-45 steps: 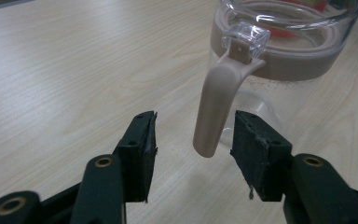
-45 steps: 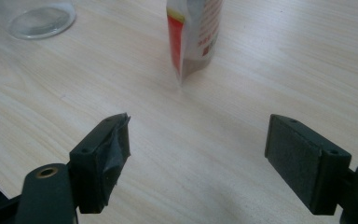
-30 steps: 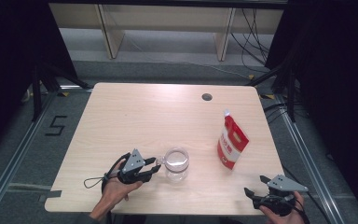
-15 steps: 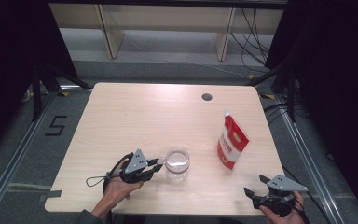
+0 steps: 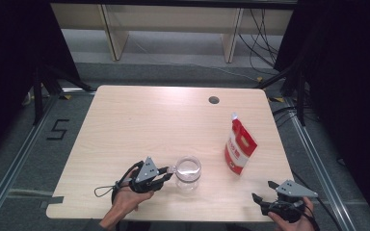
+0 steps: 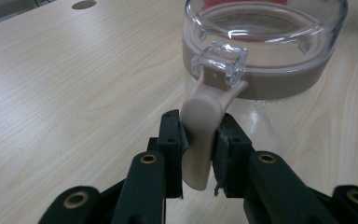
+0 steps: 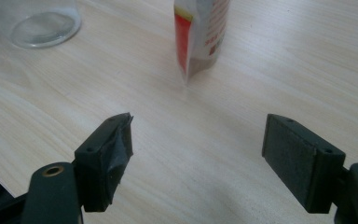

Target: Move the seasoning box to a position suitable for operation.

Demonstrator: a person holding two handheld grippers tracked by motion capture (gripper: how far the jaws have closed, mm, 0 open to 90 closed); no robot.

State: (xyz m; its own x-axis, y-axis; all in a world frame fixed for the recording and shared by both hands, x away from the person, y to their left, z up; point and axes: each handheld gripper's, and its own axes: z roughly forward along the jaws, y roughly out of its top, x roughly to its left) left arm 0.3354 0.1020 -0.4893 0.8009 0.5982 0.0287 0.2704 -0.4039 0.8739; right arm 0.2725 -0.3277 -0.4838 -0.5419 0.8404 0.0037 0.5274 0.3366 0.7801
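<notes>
Left tongs (image 6: pixel 199 154) clamped on beige latch tab (image 6: pixel 200 135) of clear jar (image 6: pixel 261 51), jar base hidden behind tongs, right tongs (image 7: pixel 198 154) wide open, empty, red-white pouch (image 7: pixel 200 32) ahead, top cut off, bare desk (image 5: pixel 149 120) between.

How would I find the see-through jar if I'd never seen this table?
Start at the wooden table and look along its near edge, just left of the middle. The jar stands there, with the left gripper clamped on its beige latch. Unlike the red-and-white pouch to its right, it is clear and round.

Right hand-held gripper (image 7: pixel 196 149) jaws wide apart over table (image 7: pixel 270 60); pouch (image 7: pixel 200 35) ahead, jar (image 7: pixel 44 23) far left.
</notes>
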